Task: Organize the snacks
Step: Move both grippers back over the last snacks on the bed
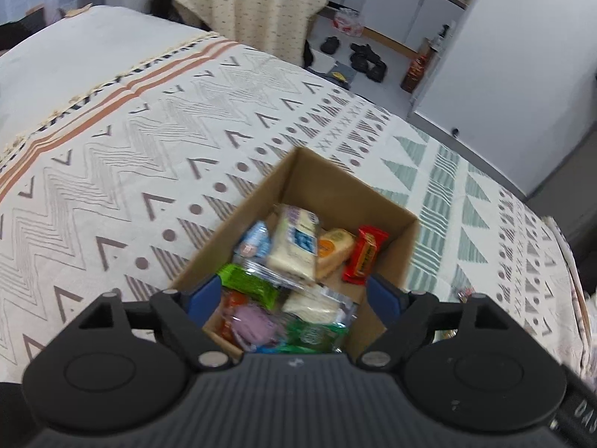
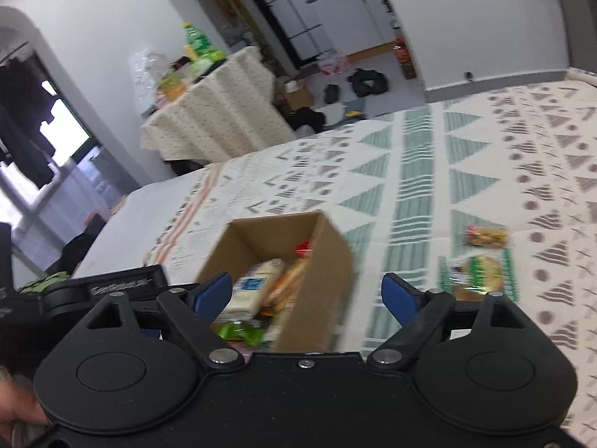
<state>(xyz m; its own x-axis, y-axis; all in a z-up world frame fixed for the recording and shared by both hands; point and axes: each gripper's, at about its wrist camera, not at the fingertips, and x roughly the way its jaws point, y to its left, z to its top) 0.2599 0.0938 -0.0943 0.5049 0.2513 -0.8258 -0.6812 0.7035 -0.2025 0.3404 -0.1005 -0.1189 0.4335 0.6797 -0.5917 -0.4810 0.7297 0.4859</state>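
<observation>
An open cardboard box [image 1: 328, 186] sits on a patterned bedspread and holds several snack packs: a red bar [image 1: 363, 255], pale cracker packs [image 1: 294, 246], a green pack [image 1: 248, 282]. My left gripper [image 1: 294, 295] is open and empty, hovering over the box's near end. In the right wrist view the box [image 2: 317, 283] lies just ahead and left. My right gripper [image 2: 308, 293] is open and empty above the box's right wall. Two snack packs lie on the bedspread to the right: a small one [image 2: 487, 236] and a green-edged one [image 2: 481, 276].
The left gripper's body [image 2: 112, 283] shows at the left of the right wrist view. The bedspread [image 1: 149, 149] ends at a bed edge with floor clutter beyond. A cloth-covered table [image 2: 216, 112] with bottles stands behind the bed.
</observation>
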